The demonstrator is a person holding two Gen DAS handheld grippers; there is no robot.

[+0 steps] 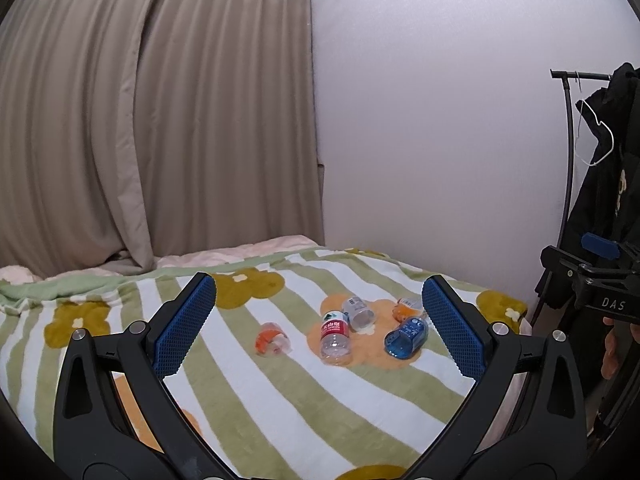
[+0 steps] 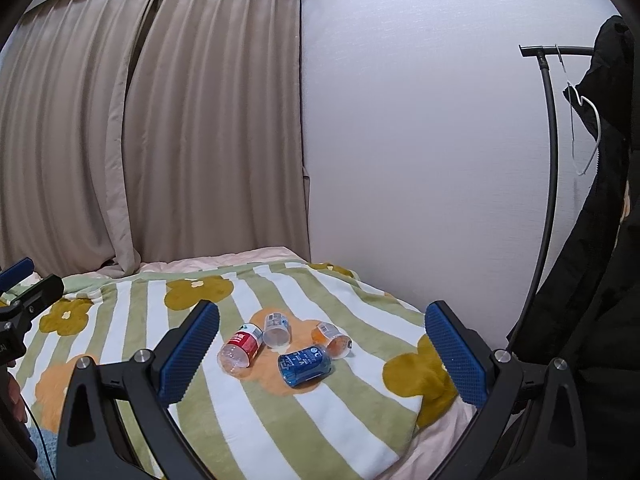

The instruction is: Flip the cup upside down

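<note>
Several cut-bottle cups lie on their sides on a striped flower blanket (image 1: 280, 400). In the left wrist view there is a small orange one (image 1: 272, 343), a red-label one (image 1: 335, 338), a clear one (image 1: 359, 312), a blue one (image 1: 405, 338) and a second orange one (image 1: 406, 308). My left gripper (image 1: 320, 284) hangs open above and short of them, holding nothing. In the right wrist view the red-label cup (image 2: 240, 346), clear cup (image 2: 276, 330), blue cup (image 2: 306, 364) and orange cup (image 2: 332, 338) lie between the fingers of my open, empty right gripper (image 2: 323, 308).
A beige curtain (image 1: 160, 120) hangs behind the bed and a white wall (image 1: 440, 120) runs along its right side. A black clothes rack (image 2: 548, 160) with a dark coat (image 2: 600, 240) and a white hanger stands at the right. The blanket's corner (image 2: 400, 420) drops off the bed.
</note>
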